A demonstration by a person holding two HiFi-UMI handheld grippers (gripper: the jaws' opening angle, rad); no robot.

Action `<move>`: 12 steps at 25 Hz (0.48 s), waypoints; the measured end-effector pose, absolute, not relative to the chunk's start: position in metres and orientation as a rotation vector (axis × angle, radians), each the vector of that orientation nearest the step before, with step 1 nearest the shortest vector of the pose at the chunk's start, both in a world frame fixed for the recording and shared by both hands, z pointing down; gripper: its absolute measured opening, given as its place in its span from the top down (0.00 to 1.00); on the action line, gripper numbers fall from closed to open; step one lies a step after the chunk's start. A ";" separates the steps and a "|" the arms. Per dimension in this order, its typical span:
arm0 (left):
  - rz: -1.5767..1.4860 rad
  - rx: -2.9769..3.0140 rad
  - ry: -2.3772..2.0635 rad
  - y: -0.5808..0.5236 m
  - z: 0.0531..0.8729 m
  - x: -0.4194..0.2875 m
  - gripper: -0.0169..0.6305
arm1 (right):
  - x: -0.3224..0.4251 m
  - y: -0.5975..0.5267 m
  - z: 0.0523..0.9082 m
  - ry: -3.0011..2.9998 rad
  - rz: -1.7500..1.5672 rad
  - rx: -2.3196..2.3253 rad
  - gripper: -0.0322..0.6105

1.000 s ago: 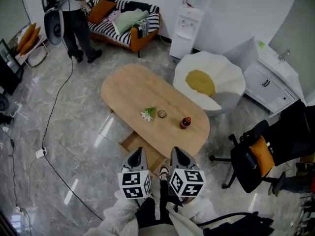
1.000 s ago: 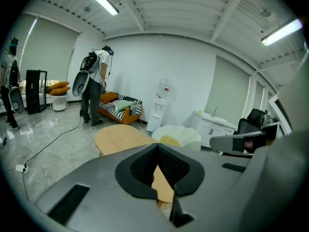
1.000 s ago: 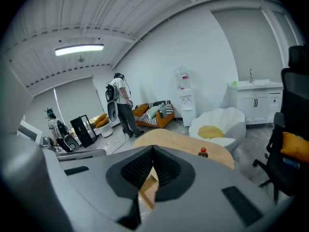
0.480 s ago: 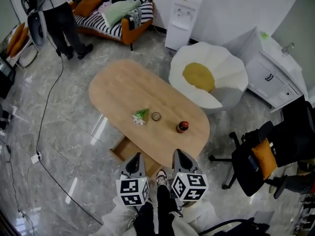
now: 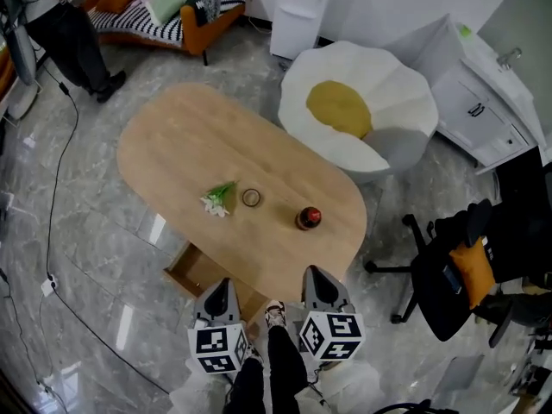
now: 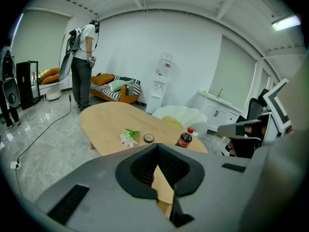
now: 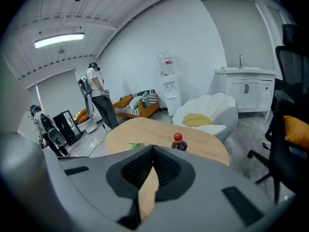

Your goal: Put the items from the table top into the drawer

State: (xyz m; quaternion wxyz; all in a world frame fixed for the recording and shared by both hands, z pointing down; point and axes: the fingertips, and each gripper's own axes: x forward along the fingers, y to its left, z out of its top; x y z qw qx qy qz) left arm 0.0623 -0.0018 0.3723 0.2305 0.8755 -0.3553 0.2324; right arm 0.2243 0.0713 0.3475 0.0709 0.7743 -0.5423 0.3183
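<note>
On the oval wooden table (image 5: pixel 190 145) lie a white flower with green leaves (image 5: pixel 217 200), a small round ring (image 5: pixel 251 197) and a dark bottle with a red cap (image 5: pixel 308 218). An open drawer (image 5: pixel 194 270) juts out under the table's near left side. My left gripper (image 5: pixel 222 286) and right gripper (image 5: pixel 316 276) hang side by side before the near edge, both shut and empty. The left gripper view shows the flower (image 6: pixel 129 137), ring (image 6: pixel 148 138) and bottle (image 6: pixel 184 139) beyond the left gripper (image 6: pixel 157 146). The right gripper (image 7: pixel 153 149) faces the bottle (image 7: pixel 178 142).
A white flower-shaped seat with a yellow centre (image 5: pixel 354 110) stands behind the table. A black office chair (image 5: pixel 457 266) is at the right, a white cabinet (image 5: pixel 487 102) behind it. A person (image 5: pixel 52 24), a striped sofa (image 5: pixel 164 7) and a floor cable (image 5: pixel 56 188) are at the left.
Both grippers have sunk and moved toward the table's near edge, still shut. The head view has shifted, so the table and its items now sit further left.
</note>
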 end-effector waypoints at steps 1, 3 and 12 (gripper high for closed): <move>0.647 2.408 -0.968 -0.001 0.382 0.068 0.98 | 0.230 0.071 0.357 -1.627 0.959 2.331 0.87; 0.659 2.410 -0.950 0.001 0.401 0.078 0.98 | 0.239 0.069 0.376 -1.622 0.970 2.342 0.87; 0.674 2.408 -0.899 0.004 0.445 0.117 0.98 | 0.274 0.050 0.412 -1.643 0.968 2.368 0.87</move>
